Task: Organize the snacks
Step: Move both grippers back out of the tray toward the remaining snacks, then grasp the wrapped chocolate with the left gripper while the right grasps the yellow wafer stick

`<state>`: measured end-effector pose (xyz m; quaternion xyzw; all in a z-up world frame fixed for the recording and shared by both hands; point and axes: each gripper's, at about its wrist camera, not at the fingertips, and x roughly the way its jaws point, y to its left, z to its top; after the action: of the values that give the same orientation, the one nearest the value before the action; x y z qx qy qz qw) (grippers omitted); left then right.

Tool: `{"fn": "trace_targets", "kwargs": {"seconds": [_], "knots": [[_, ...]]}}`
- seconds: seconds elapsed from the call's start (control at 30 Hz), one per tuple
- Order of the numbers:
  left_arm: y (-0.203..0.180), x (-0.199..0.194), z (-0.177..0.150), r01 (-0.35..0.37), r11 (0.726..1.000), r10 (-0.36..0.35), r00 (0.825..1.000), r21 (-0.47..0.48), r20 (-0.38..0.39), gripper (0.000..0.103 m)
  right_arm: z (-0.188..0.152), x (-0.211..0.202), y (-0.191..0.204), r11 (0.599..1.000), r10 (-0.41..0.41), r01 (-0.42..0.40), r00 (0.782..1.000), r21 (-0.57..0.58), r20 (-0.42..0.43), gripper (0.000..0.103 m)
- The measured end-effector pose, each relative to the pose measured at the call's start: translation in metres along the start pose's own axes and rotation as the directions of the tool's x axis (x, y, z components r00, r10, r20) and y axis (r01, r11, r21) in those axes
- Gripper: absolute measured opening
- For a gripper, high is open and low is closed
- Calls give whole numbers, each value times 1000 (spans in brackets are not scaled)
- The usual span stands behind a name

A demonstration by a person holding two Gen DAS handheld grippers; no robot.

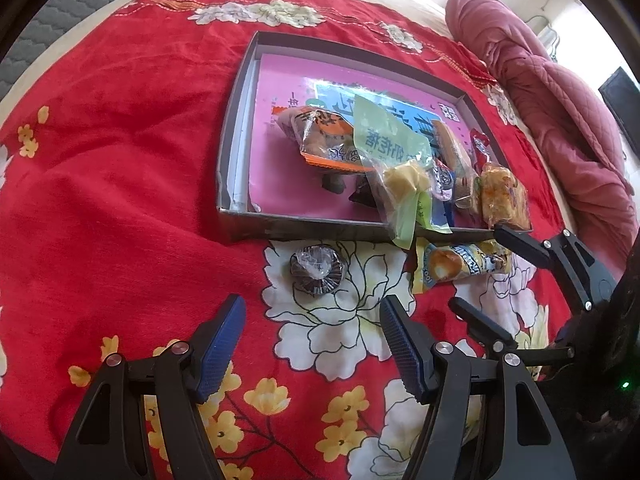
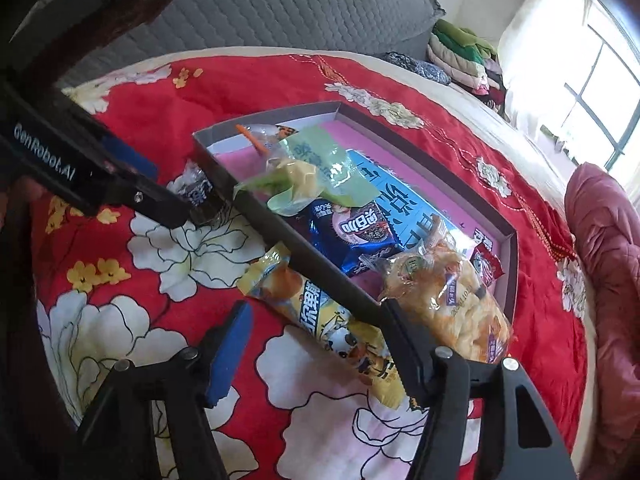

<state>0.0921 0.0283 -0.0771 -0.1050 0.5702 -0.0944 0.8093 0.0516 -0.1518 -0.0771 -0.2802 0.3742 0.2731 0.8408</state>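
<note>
the yellow snack packet (image 2: 320, 316) is seen lengthwise between the parted, empty jaws of the right gripper (image 2: 320, 344); the left gripper (image 1: 312, 344) is also held apart.

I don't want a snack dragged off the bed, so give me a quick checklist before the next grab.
1. Left gripper jaws apart, nothing between them: ok.
2. Round dark snack lies on the red blanket, just ahead of the left gripper: ok.
3. Right gripper straddles the yellow packet; firm contact: cannot tell.
4. Yellow packet inside the box: not ok, it lies outside the near wall.
5. Green packet fully in the box: not ok, it overhangs the wall.
</note>
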Motion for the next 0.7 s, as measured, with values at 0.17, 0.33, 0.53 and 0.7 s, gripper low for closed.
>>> {"fn": "trace_targets", "kwargs": {"seconds": [0.17, 0.33, 0.53, 0.7], "knots": [[0, 3, 0, 4, 1000, -4, 1000, -1, -6, 71, 3, 2, 2, 1000, -3, 3, 1000, -29, 3, 66], [-1, 4, 0, 5, 1000, -5, 1000, -2, -6, 71, 3, 3, 5, 999, 23, -23, 1000, -37, -12, 55], [-1, 4, -1, 9, 1000, -10, 1000, -5, -8, 71, -1, 14, 7, 998, 58, -60, 995, -21, -85, 52], [-1, 6, 0, 11, 1000, -11, 1000, -4, -2, 71, -2, 24, -13, 991, 105, -96, 990, 96, -95, 52]]}}
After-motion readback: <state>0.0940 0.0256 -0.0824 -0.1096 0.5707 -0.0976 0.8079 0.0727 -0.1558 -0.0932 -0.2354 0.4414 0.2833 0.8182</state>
